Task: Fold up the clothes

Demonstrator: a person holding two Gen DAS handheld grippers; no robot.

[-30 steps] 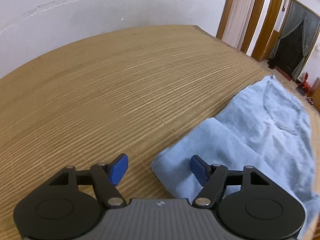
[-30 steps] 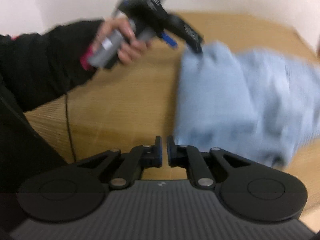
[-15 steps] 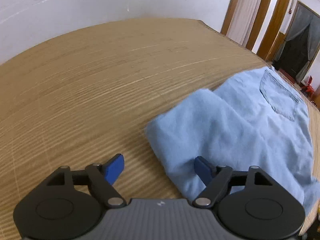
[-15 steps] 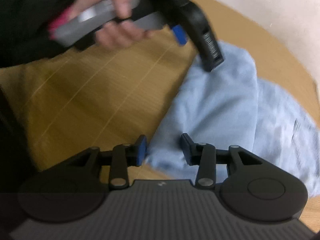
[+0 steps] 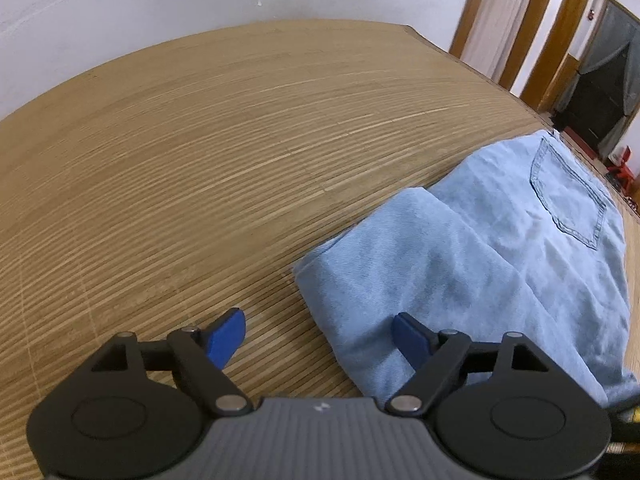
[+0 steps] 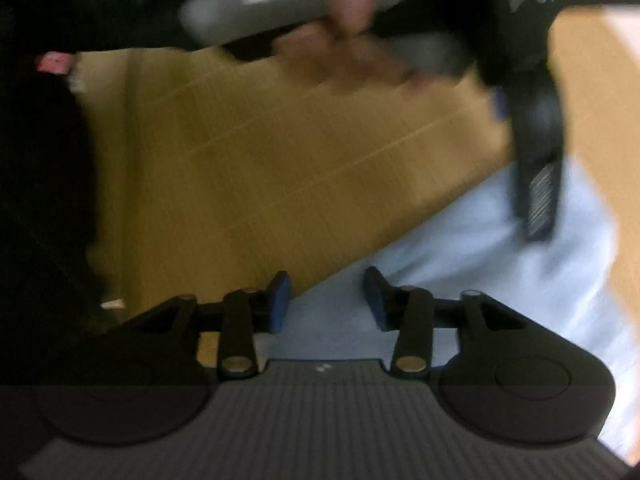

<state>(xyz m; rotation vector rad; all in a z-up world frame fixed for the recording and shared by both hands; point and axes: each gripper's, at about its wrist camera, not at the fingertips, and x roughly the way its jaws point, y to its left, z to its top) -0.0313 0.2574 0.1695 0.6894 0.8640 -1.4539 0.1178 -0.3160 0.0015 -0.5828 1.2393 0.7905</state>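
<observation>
Light blue jeans point(image 5: 480, 264) lie folded on the bamboo mat point(image 5: 240, 152), a back pocket point(image 5: 568, 196) showing at the far end. My left gripper point(image 5: 318, 334) hovers over the near folded corner, its jaws opening wide; one blue pad is over the mat, the other over the denim, gripping nothing. In the blurred right wrist view my right gripper point(image 6: 326, 300) points steeply down over the jeans' edge point(image 6: 460, 248), its jaws opening, cloth beneath them but not pinched. The left gripper's dark finger point(image 6: 538, 168) and the person's hand point(image 6: 352, 40) show above.
A white wall point(image 5: 200, 0) runs behind the mat. Wooden door frames and a dark curtained doorway point(image 5: 600, 92) stand at the right. The person's black sleeve point(image 6: 44, 160) fills the left of the right wrist view.
The right gripper went from shut to open and swung round over the jeans' edge, closer to the left hand. The left gripper's jaws spread wider and it shifted slightly over the folded corner.
</observation>
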